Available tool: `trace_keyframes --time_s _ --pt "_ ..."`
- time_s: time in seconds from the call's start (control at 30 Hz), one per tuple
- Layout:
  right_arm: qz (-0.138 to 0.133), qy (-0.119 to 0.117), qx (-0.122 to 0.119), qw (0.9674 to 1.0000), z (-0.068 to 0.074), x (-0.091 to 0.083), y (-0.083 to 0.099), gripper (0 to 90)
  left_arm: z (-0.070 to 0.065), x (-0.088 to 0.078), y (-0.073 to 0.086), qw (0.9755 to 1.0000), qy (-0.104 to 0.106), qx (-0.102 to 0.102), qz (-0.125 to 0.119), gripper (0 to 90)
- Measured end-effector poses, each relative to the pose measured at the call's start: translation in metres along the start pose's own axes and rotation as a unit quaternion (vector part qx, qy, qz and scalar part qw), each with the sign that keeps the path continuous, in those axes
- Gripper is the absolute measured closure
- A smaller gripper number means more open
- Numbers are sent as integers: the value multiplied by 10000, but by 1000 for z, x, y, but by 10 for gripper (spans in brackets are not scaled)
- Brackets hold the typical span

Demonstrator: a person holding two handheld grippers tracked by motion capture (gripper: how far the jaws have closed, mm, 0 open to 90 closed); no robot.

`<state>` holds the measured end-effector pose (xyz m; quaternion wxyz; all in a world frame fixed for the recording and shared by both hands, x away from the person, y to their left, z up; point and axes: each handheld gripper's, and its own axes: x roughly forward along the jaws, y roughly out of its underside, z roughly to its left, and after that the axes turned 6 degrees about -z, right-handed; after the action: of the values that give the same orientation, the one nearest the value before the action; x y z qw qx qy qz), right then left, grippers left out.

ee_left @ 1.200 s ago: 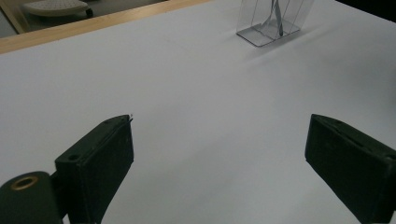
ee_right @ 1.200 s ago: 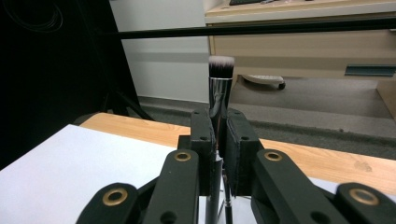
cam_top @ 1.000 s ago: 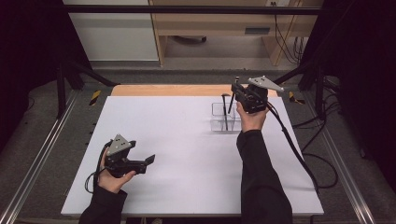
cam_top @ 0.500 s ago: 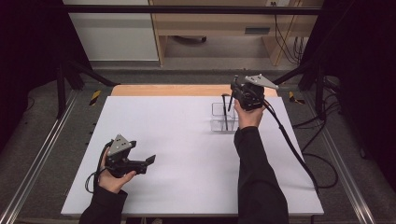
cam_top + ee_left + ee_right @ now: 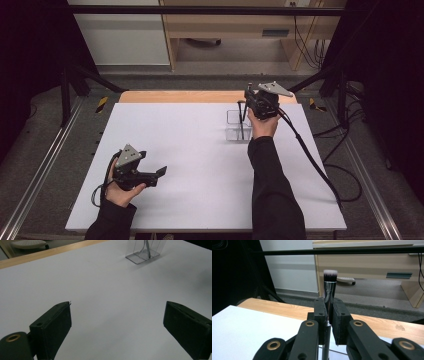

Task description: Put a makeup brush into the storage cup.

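My right gripper [image 5: 248,97] is shut on a makeup brush [image 5: 330,282] and holds it upright, with the white-tipped bristles above the jaws. The brush's dark handle [image 5: 241,121] reaches down into a clear plastic holder [image 5: 235,131] at the far right of the white table. In the left gripper view the holder [image 5: 136,255] stands far off with a thin handle inside. My left gripper [image 5: 161,171] rests low at the near left, open, with nothing between its fingers [image 5: 53,322].
A white sheet [image 5: 190,150] covers the table, with a wooden edge [image 5: 180,96] along the far side. Metal rails [image 5: 45,165] run down both sides. The right gripper's cable [image 5: 310,155] trails across the table's right part. Beyond the table are a wooden desk and floor.
The right gripper has shifted only slightly with the brush over the holder. The left gripper has stayed where it was.
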<state>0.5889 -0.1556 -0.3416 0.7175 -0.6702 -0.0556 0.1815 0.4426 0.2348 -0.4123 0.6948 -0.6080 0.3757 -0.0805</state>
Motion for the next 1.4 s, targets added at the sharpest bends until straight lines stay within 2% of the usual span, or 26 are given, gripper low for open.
trace_keyframes --time_s 0.3,1.4 --pt "109 61 -9 9999 -1 4 10 837 0 0 0 10000 -18 -8 -8 71" --pt "472 38 -32 9989 0 10 46 836 -1 1 1 10000 -38 34 31 71"
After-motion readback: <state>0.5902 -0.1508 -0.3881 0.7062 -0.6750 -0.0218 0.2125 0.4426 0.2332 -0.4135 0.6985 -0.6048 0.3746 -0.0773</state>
